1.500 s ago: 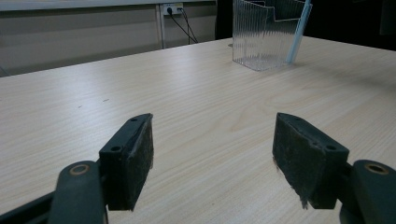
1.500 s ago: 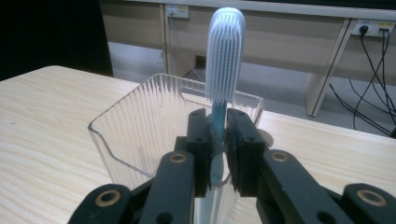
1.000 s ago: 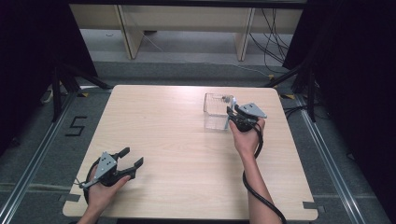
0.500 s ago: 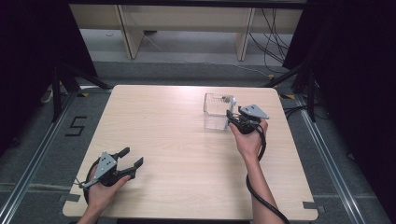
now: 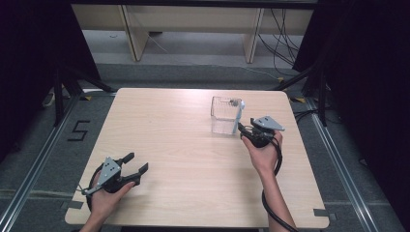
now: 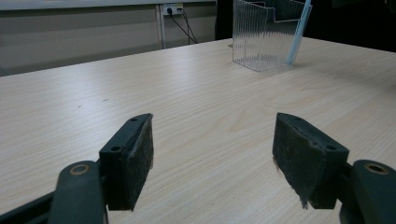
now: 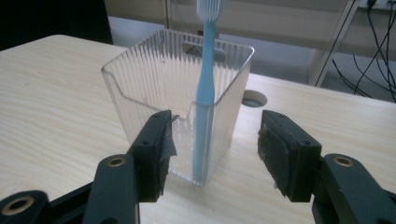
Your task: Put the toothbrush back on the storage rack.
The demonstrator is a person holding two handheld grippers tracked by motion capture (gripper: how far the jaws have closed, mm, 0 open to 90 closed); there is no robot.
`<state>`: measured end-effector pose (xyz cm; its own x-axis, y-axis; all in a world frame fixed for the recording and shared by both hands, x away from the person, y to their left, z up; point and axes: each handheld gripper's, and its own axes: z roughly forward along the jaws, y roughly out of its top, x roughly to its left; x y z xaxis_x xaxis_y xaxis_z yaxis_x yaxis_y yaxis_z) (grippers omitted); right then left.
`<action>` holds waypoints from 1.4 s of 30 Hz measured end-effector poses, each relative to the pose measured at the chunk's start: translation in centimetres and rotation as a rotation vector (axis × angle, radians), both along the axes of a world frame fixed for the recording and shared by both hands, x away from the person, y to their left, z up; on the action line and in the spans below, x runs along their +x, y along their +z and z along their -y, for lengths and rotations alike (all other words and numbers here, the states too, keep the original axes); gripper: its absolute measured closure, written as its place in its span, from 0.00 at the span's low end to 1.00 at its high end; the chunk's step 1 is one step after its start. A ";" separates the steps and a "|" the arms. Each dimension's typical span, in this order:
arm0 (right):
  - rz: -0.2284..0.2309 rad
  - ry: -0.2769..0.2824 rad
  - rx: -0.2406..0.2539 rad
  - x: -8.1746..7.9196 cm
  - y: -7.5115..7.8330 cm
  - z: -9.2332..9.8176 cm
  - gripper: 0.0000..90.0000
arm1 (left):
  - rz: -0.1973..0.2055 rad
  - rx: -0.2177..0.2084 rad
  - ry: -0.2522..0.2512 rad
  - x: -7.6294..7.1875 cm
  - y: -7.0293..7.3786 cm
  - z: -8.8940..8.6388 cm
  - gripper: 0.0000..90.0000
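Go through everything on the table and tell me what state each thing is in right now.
Toothbrush: upright in the holder, bristles up, leaning in a corner, not gripped.
Holder: clear, upright on the table.
Right gripper: jaws have just been opening, now wide, nothing pinched, just short of the holder.
Left gripper: open, empty, low over the table.
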<state>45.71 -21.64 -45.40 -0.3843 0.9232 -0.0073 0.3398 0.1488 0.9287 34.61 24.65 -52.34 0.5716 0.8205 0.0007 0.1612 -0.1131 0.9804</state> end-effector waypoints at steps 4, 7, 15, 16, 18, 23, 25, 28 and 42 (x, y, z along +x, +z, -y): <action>-0.019 0.004 0.002 -0.8 -0.6 0.4 0.51 | 0.000 -0.001 0.001 0.0 0.0 0.0 0.32; -0.041 -0.012 0.010 -1.8 -1.1 0.7 0.51 | 0.000 0.000 0.001 0.0 0.0 0.0 0.32; -0.045 -0.011 0.007 -3.7 -1.9 1.8 0.51 | -0.001 -0.001 0.002 0.0 0.0 0.0 0.32; -0.039 -0.010 0.009 -3.8 -2.1 1.9 0.51 | -0.001 -0.001 0.002 0.0 0.0 0.0 0.32; -0.049 -0.013 -0.001 -4.3 -2.2 2.0 0.51 | -0.004 -0.004 0.003 0.0 0.0 0.0 0.32; -0.051 -0.011 -0.008 -5.5 -2.8 2.3 0.51 | -0.003 -0.003 0.003 0.0 0.0 0.0 0.32; -0.069 -0.004 -0.012 -6.1 -2.9 2.4 0.51 | -0.004 -0.004 0.003 0.0 0.0 0.0 0.32; -0.064 0.005 -0.005 -6.6 -3.2 2.5 0.51 | -0.005 -0.010 0.003 0.0 0.0 0.0 0.32; -0.046 0.008 0.002 -9.8 -4.8 2.5 0.51 | -0.001 -0.004 0.005 0.0 0.0 0.0 0.32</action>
<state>35.91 -24.17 -50.17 -0.3915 0.9201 0.0129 0.3814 0.1495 0.9123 34.58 24.64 -52.35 0.5673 0.8235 -0.0034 0.1633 -0.1084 0.9806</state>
